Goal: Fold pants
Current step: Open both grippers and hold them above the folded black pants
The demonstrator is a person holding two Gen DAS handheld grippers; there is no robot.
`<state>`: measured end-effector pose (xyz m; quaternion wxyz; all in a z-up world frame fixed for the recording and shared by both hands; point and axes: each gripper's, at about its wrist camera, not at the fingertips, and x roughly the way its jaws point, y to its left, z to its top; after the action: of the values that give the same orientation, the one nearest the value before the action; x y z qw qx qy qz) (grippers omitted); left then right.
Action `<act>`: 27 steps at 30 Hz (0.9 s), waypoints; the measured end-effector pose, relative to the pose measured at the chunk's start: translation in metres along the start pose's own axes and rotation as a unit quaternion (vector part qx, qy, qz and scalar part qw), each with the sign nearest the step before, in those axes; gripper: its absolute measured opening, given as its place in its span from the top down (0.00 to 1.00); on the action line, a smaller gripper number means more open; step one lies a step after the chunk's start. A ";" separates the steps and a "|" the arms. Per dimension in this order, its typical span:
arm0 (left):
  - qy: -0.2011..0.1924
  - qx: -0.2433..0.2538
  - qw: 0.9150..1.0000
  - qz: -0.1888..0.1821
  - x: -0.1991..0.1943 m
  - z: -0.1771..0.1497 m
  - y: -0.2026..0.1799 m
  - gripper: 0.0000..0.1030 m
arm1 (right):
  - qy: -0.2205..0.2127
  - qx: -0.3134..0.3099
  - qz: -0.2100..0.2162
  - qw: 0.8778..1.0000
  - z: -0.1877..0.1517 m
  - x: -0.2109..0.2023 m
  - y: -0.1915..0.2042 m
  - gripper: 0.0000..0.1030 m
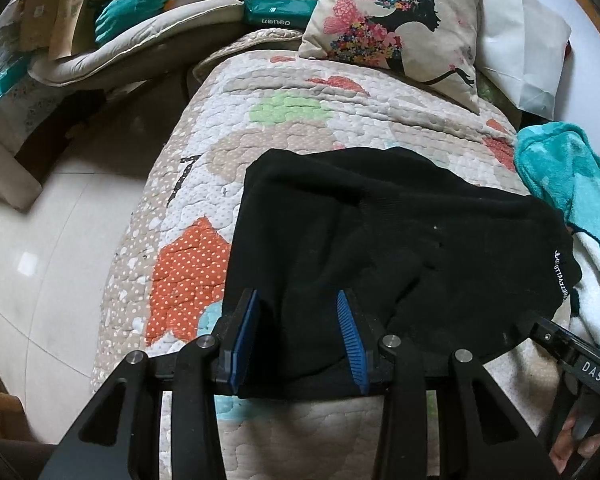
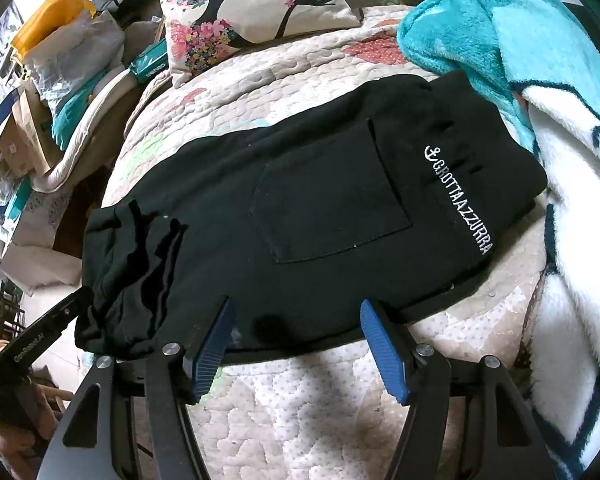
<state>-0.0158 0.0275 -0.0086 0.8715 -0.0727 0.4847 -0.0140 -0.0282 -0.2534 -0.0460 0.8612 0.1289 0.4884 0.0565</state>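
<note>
Left gripper — jaws clenched on pants — right gripper (jaws released) at edge

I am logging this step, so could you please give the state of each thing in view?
Black cotton pants: folded, flat on the quilt, pocket up.
Left gripper: jaws around the pants' edge, grip unclear.
Right gripper: open, at the pants' near edge.
Turquoise fleece blanket: crumpled beside the pants.
Printed cushion: propped up.

Quilted bed, black pants, printed cushion, turquoise blanket

Home bedroom: quilted bed, cushion
</note>
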 end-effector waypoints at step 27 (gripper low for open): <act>0.006 -0.005 1.000 -0.005 0.000 0.000 0.000 0.62 | -0.008 -0.007 -0.008 1.000 -0.003 0.000 0.003 0.28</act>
<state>-0.0155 0.0274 -0.0087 0.8683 -0.0795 0.4894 -0.0166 -0.0310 -0.2497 -0.0462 0.8663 0.1195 0.4822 0.0525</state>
